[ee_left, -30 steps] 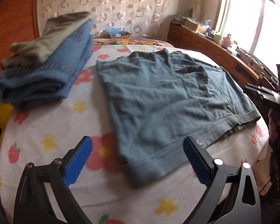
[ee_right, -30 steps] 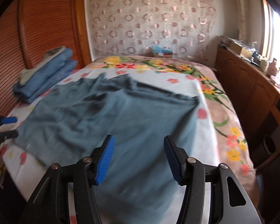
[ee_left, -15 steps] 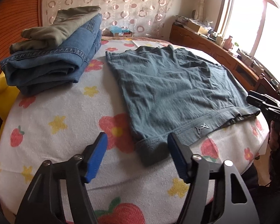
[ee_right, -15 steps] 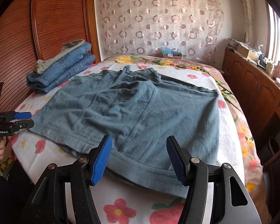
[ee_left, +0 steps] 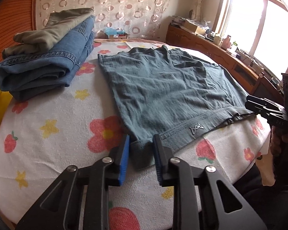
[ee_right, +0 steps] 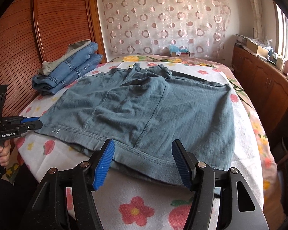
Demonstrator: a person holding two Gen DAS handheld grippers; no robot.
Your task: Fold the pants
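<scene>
Grey-blue pants (ee_left: 163, 88) (ee_right: 144, 105) lie spread flat on the flowered bed cover (ee_left: 48, 115). My left gripper (ee_left: 141, 153) sits at their near left corner, by the small logo. Its jaws are closing with the folded corner between the blue pads, and a thin gap still shows beside the cloth. In the right wrist view the left gripper (ee_right: 35, 122) shows at that same corner, held by a hand (ee_right: 2, 153). My right gripper (ee_right: 143, 161) stands open over the near hem, the edge lying between its fingers without contact. The right gripper (ee_left: 248, 104) also shows at the hem's right end.
A stack of folded blue jeans (ee_left: 44, 71) (ee_right: 71, 72) topped by an olive garment (ee_left: 53, 28) sits at the bed's far left. A ribbed wooden panel (ee_right: 48, 28) rises behind it. Wooden cabinets (ee_right: 259, 88) with clutter line the right wall under the window.
The left jaws have narrowed from wide apart to close around the pants' corner, and the gripper has come nearer to it. The right gripper has held its spread over the hem.
</scene>
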